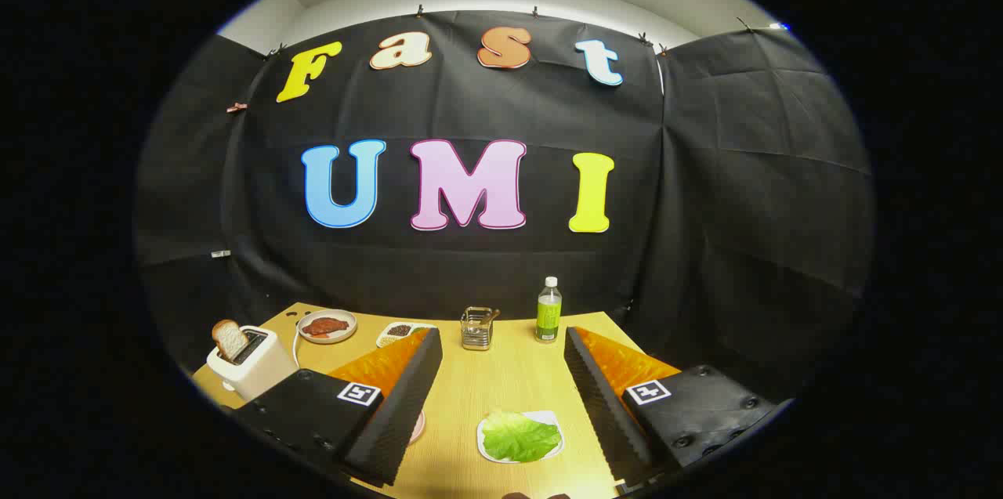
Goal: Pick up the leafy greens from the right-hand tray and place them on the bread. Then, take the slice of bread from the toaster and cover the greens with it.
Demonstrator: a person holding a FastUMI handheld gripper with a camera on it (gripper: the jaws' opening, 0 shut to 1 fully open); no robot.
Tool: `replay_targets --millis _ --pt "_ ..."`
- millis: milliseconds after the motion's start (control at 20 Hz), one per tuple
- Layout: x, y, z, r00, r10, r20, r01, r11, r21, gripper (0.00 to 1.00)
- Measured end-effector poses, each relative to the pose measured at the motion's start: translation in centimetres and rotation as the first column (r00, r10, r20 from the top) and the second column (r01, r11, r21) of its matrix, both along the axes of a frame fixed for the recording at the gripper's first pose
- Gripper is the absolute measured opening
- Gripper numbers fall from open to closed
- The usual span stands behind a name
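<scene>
Hovering above a wooden table [509, 374], the gripper [501, 405] holds its fingers spread wide with nothing between them. Leafy greens [519, 436] lie on a small white tray [548, 417] near and between the fingers. This looks like the opening step — reaching for the greens — and the next move calls for lowering and closing on the leaf. At far left, a toaster [255, 362] holds a bread slice [229, 338]. The bread meant to receive the greens is hard to identify — a pale rim [419, 427] peeks past the left finger.
</scene>
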State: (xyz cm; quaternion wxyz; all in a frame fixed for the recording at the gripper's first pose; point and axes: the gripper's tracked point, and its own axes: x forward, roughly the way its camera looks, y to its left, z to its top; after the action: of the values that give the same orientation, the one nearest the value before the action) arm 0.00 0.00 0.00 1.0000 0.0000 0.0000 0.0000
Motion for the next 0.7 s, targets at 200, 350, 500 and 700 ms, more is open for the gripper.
replay_targets --millis 200,350,500,700 --pt "0.2 0.4 -0.5 1.0 0.026 -0.016 -0.026 1.0 0.005 0.97" --pt "0.3 0.6 -0.8 0.999 0.04 -0.026 -0.039 0.999 0.007 0.97" --pt "0.5 0.5 -1.4 0.998 0.043 -0.046 -0.043 0.999 0.006 0.97" --pt "1.0 0.6 -1.9 0.997 0.058 -0.059 -0.058 0.998 0.012 0.97"
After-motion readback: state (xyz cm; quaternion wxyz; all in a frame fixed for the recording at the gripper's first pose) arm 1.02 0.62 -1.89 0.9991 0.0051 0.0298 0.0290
